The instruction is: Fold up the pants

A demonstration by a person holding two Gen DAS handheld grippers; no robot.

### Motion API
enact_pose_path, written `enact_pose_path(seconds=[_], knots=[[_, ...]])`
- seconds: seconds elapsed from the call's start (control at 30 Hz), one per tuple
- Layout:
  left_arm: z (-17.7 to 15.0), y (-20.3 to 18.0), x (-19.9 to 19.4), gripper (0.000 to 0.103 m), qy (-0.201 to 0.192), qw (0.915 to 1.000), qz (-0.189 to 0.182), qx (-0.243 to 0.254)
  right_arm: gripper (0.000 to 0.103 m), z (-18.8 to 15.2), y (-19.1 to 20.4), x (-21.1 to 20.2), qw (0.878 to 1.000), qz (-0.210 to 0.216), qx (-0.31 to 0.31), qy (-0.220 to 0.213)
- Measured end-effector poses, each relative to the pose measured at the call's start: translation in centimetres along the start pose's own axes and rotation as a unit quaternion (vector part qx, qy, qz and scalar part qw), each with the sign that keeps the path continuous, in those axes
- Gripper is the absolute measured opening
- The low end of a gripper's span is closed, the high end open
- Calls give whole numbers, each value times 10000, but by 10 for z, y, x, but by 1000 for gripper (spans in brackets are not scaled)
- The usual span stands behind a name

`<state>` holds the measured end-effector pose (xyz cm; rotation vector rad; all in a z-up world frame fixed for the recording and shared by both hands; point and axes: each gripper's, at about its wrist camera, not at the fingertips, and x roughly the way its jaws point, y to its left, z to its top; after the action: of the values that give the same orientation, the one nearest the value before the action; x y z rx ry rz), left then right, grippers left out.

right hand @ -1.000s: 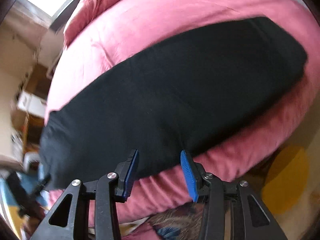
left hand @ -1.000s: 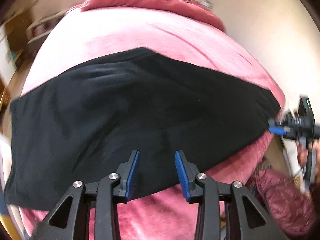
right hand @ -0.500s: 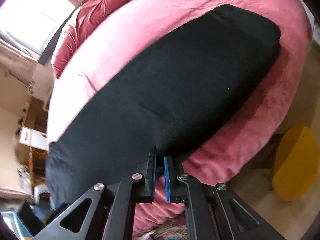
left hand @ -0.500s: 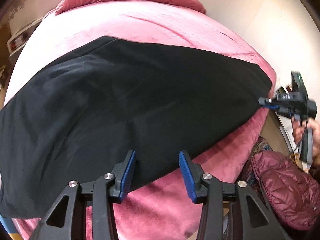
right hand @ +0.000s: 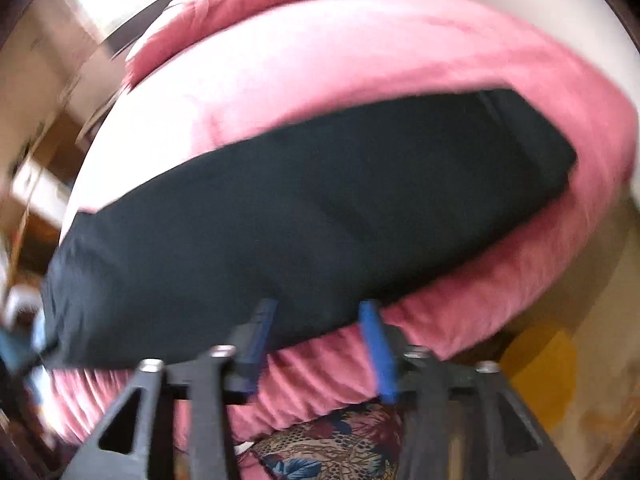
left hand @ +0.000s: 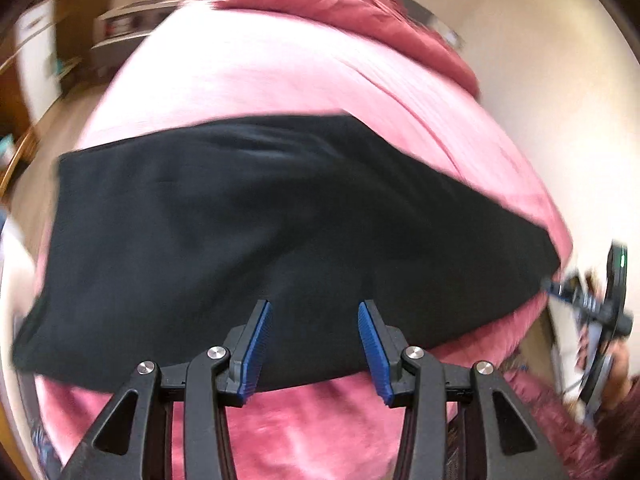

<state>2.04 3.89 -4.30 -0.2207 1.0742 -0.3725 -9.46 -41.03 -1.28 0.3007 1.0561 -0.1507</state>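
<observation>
Black pants (left hand: 280,220) spread flat across a pink bed (left hand: 280,80) at frame centre, left gripper (left hand: 314,308) and right gripper (right hand: 316,308) at bottom centre, both jaws wide apart, holding nothing.

A bed covered by a pink blanket (left hand: 304,80) carries everything here. Directly on it lie the black pants (left hand: 280,232), spread flat as one long band running from about nine o'clock to three o'clock in the left wrist view, close to the bed's near edge. In the right wrist view the pants (right hand: 320,208) slant from eight o'clock up to two o'clock across the blanket (right hand: 360,48). A darker red duvet (left hand: 360,12) is bunched on the bed's far end, toward twelve o'clock.
</observation>
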Motion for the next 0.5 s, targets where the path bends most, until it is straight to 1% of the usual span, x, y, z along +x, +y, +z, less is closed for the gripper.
enact_pose_path(seconds=[0.03,0.07,0.17,0.2,0.23,0.3,0.33,0.4,0.43,0.5], knots=[[1,13,-10,51,-76,9998,36,-187,71,3,12,0,9997,89,-203,27],[1,27,-21,53,-178,9991,69,-385,73,6,27,1,9989,215,-406,76],[-3,74,-57,53,-473,9923,248,-1116,73,16,78,10,9909,712,-1106,285],[-6,96,-71,53,-565,9873,356,-1438,73,18,99,13,9865,823,-1388,268],[-10,112,-81,53,-619,9830,360,-1692,73,19,115,14,9824,954,-1586,247],[-19,142,-98,53,-720,9730,378,-2161,73,24,152,17,9697,1344,-2015,333],[-23,152,-103,53,-765,9690,441,-2307,73,25,170,19,9634,1467,-2217,343],[-32,170,-109,52,-770,9614,544,-2583,73,24,195,22,9542,1550,-2535,344],[-34,176,-109,52,-742,9595,503,-2672,73,24,205,25,9504,1593,-2649,352],[-37,184,-101,52,-636,9557,276,-2862,71,26,234,29,9425,1669,-2871,367]])
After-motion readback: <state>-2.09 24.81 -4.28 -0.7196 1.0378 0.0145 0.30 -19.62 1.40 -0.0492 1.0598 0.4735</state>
